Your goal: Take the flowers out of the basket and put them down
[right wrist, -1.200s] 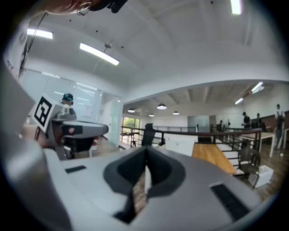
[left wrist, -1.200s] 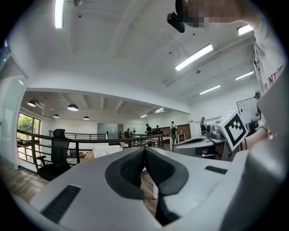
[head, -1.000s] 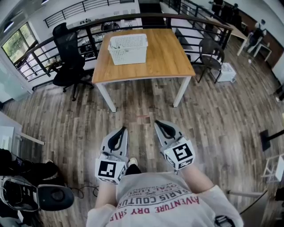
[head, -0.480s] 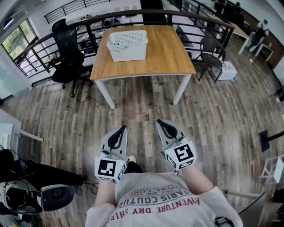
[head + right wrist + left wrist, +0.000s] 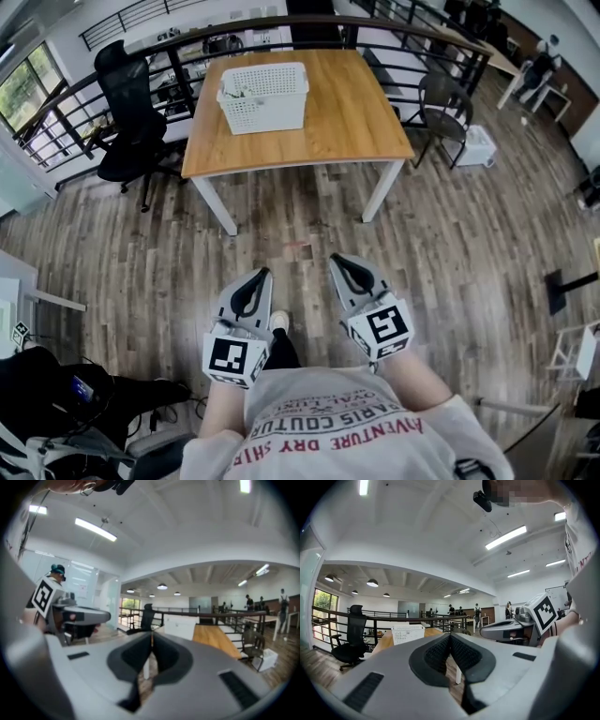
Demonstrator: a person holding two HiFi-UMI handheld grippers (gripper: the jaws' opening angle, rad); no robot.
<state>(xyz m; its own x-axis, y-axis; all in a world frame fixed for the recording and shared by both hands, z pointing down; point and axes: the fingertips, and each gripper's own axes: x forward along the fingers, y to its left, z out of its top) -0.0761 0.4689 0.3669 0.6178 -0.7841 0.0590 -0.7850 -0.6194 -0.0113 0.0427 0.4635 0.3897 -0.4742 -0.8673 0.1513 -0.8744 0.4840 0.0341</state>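
Table (image 5: pixel 347 117) has drawn a touch nearer; my left gripper (image 5: pixel 263 274) and right gripper (image 5: pixel 334 259) are closed on nothing. Approach step: basket (image 5: pixel 264 97) near tabletop's far-left corner, flowers unseen; next I must reach it, jaws parting

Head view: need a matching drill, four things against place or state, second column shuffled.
Things
1. white basket
2. black office chair
3. dark curved-back chair
4. right gripper

Place or state
a. beside the wooden table, at its left side
b. jaws shut, nothing between them
c. on the tabletop, toward its far left
d. beside the table, at its right side

Pairs: 1-c, 2-a, 3-d, 4-b
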